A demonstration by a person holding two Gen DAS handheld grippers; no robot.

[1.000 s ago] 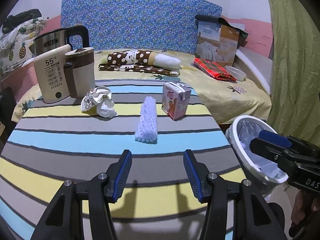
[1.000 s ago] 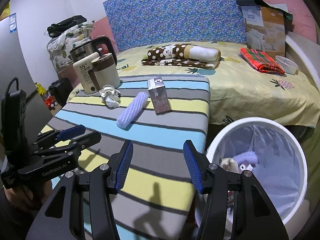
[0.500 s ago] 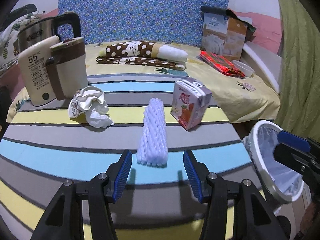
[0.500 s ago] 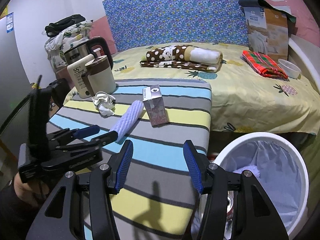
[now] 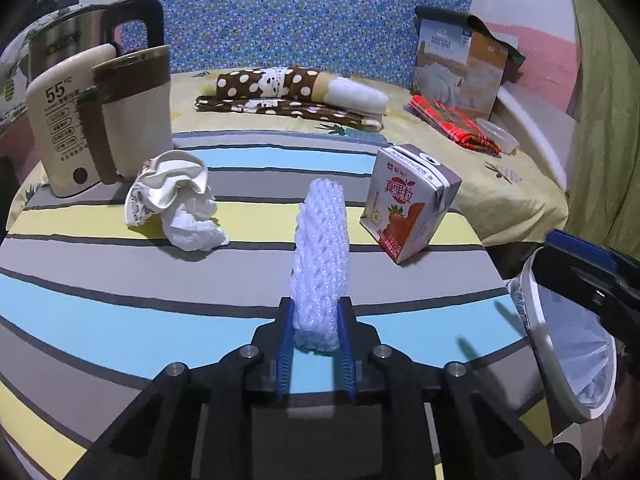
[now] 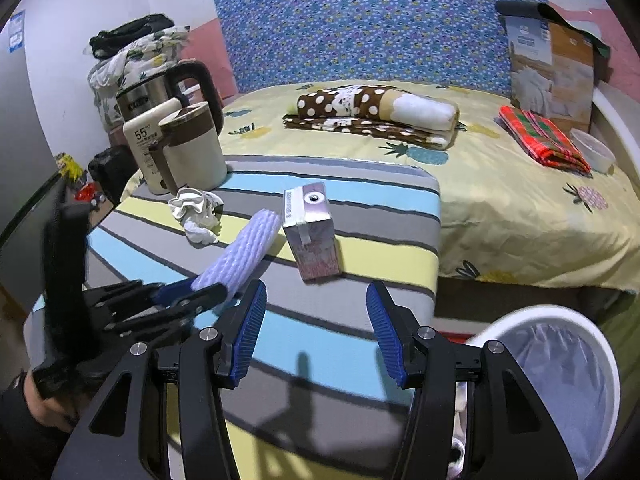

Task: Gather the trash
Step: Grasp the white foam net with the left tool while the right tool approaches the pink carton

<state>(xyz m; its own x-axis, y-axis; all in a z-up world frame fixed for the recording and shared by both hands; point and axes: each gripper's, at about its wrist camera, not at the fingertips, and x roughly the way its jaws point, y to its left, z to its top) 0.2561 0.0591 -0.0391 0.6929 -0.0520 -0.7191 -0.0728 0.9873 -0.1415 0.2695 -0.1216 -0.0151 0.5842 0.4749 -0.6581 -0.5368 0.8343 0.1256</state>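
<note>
left tongs (image 5: 315,322): pinching the near end of the foam net (image 5: 320,256)
foam net: lying on the striped surface (image 5: 120,312), just left of the milk carton (image 5: 410,204)
right tongs (image 6: 316,336): hanging spread wide, gripping nothing
trash bin (image 6: 560,364): sitting right of the carton, off the surface

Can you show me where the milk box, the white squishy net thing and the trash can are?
milk box (image 5: 404,208), left wrist view, on its red and white front face.
white squishy net thing (image 5: 320,248), left wrist view, on its middle, ahead of the pads.
trash can (image 6: 560,316), right wrist view, on its white rim.
</note>
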